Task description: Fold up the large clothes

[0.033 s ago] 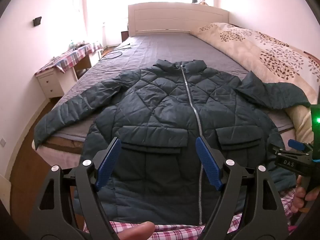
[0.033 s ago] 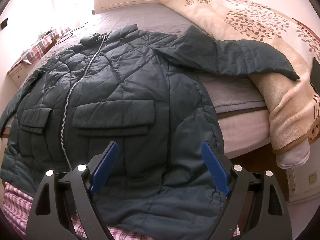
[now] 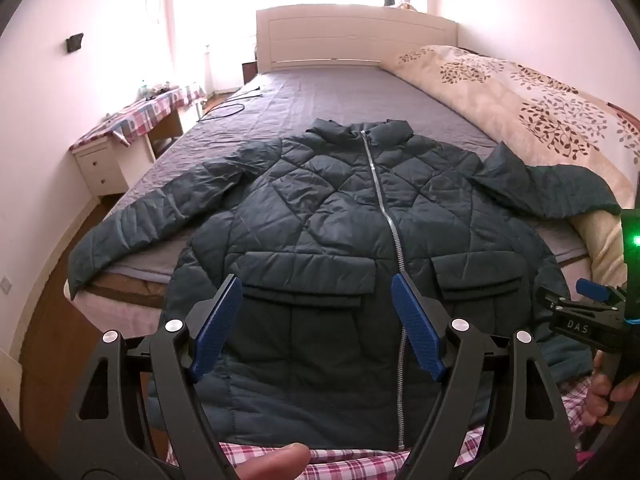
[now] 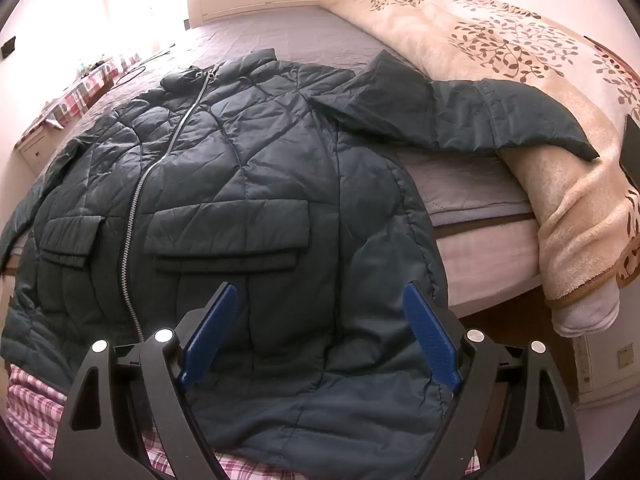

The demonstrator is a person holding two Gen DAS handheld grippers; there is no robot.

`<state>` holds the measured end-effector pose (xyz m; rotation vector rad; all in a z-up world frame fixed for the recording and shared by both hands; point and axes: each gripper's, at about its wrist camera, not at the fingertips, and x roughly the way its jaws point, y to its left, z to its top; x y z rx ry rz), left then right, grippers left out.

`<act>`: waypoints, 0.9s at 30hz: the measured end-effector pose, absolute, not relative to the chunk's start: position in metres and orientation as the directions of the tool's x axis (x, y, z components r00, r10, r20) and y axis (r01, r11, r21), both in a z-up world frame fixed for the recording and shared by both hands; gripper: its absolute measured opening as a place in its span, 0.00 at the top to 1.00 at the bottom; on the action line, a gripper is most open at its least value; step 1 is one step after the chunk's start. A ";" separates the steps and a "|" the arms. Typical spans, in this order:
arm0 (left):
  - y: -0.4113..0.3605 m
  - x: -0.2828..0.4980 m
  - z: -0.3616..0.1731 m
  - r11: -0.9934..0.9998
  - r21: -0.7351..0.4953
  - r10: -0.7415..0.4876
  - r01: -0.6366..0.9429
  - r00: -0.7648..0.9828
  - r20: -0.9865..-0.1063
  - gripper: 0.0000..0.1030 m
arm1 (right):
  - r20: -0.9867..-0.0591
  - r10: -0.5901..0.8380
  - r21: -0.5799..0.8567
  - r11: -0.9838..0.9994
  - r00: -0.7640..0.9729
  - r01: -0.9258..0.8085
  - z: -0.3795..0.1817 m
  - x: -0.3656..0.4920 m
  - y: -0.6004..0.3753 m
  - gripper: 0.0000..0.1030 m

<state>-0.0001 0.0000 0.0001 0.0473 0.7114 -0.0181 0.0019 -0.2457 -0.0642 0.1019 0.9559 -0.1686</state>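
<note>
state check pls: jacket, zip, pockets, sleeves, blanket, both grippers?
Dark green quilted puffer jacket: spread flat, front up, hem hanging over the bed edge.
Silver zip: closed up to the collar.
Flap pockets: flaps down.
Sleeve on the beige leaf-print blanket: stretched out sideways.
Other sleeve: stretched out, cuff drooping off the mattress.
Beige blanket: bunched along one side of the bed.
Left gripper: open, empty.
Right gripper: open, empty.

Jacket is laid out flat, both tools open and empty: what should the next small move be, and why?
Probably bring the right tool toward the right sleeve to fold it in. The jacket lies zipped and spread front-up, sleeves out, that one draped onto the beige blanket. The left tool also hangs open, gripping nothing.
</note>
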 end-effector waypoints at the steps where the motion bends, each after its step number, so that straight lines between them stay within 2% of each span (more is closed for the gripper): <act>1: 0.000 0.000 0.000 0.999 0.037 -0.001 0.033 0.757 -0.654 0.25 | -0.822 -0.100 0.009 0.982 0.561 0.188 -0.065 0.002 -0.246 0.19; 27: 0.000 0.000 0.000 0.999 0.036 -0.001 0.032 0.757 -0.653 0.25 | -0.823 -0.096 0.014 0.982 0.561 0.188 -0.066 0.003 -0.246 0.19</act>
